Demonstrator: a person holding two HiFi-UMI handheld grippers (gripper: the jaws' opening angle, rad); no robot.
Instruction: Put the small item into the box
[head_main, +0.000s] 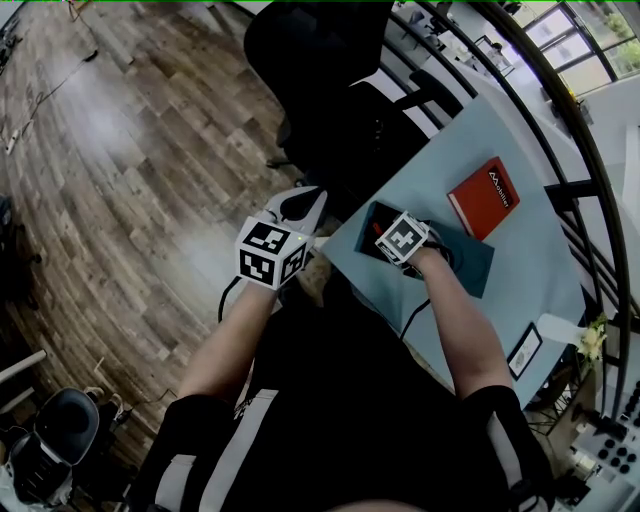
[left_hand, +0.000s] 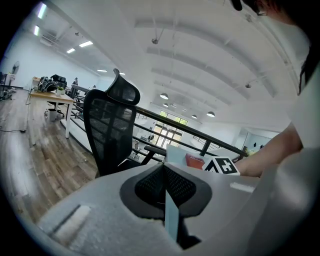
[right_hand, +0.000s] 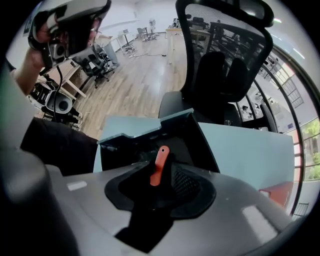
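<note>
The small item (right_hand: 159, 165) is a thin orange-red tab. It stands on end between the jaws of my right gripper (right_hand: 162, 177), which points straight down over the open dark box (right_hand: 192, 135). The jaws stand wide around the tab and I see no pad pressing on it. In the head view the right gripper (head_main: 403, 243) hovers over the left part of the box (head_main: 470, 262), with a red streak of the item (head_main: 377, 233) beside it. My left gripper (head_main: 300, 205) hangs off the table's left corner, shut and empty (left_hand: 165, 192).
The box lies on a light blue table (head_main: 520, 290) with a red booklet (head_main: 483, 197) behind it and a small framed card (head_main: 525, 350) near the right edge. A black mesh office chair (head_main: 320, 70) stands just beyond the table's corner. A railing runs behind.
</note>
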